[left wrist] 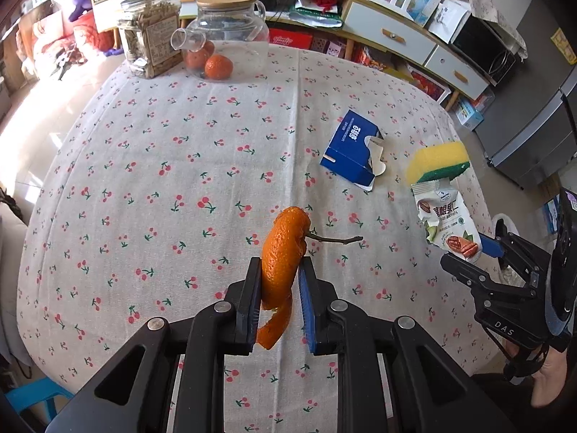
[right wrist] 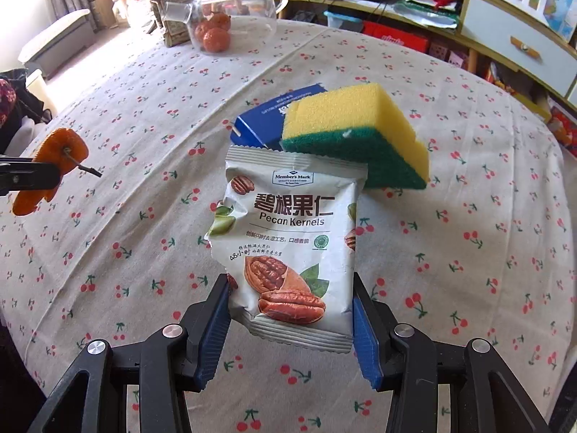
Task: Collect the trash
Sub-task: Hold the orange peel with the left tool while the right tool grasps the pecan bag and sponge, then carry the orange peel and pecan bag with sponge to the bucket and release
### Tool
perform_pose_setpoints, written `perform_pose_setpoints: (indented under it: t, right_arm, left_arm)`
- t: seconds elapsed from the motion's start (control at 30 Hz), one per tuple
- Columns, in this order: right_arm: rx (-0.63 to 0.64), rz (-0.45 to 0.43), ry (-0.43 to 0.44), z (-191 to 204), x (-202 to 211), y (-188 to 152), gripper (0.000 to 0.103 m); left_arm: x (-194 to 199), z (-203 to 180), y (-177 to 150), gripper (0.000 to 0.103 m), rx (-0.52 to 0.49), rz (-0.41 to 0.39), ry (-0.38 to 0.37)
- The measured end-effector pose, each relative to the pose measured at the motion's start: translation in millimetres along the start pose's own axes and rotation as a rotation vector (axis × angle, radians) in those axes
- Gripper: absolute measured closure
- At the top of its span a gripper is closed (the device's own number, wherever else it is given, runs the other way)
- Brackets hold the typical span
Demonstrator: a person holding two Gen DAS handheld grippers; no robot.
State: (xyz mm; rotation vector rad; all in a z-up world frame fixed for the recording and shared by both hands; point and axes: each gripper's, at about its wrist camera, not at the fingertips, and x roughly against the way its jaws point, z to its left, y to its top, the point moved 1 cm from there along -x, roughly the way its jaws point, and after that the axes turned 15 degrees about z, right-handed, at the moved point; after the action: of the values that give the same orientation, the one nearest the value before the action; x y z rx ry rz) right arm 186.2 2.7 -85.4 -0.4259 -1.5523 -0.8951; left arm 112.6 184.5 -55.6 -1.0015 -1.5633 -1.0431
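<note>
My left gripper (left wrist: 279, 270) is shut on an orange peel (left wrist: 283, 249) with a thin stem, held above the cherry-print tablecloth (left wrist: 162, 180). The peel also shows in the right wrist view (right wrist: 59, 158) at the far left. My right gripper (right wrist: 292, 288) is shut on a torn white pecan kernels wrapper (right wrist: 288, 245), lifted off the table. The wrapper also shows in the left wrist view (left wrist: 449, 227) at the right, with the right gripper (left wrist: 479, 256) below it. A torn blue cardboard box (left wrist: 351, 151) lies on the table.
A yellow and green sponge (right wrist: 357, 133) lies beyond the wrapper, next to the blue box (right wrist: 270, 119). A glass teapot (left wrist: 227, 32) with oranges (left wrist: 218, 66) by it and a jar (left wrist: 149, 32) stand at the far edge. Shelves and drawers (left wrist: 393, 36) lie behind the table.
</note>
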Motion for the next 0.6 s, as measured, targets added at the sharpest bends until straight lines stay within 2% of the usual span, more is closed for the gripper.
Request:
perform_pose_setpoints:
  t: [0.23, 0.6]
  right_arm:
    - [-0.063, -0.03, -0.02, -23, 30, -23, 0.05]
    - [-0.27, -0.033, -0.049, -90, 62, -65, 0.05]
  left_arm:
    - [0, -32, 4, 0.082, -0.048, -0.007, -0.029]
    - [-8, -104, 11, 0.082, -0.147, -0.009, -0.085]
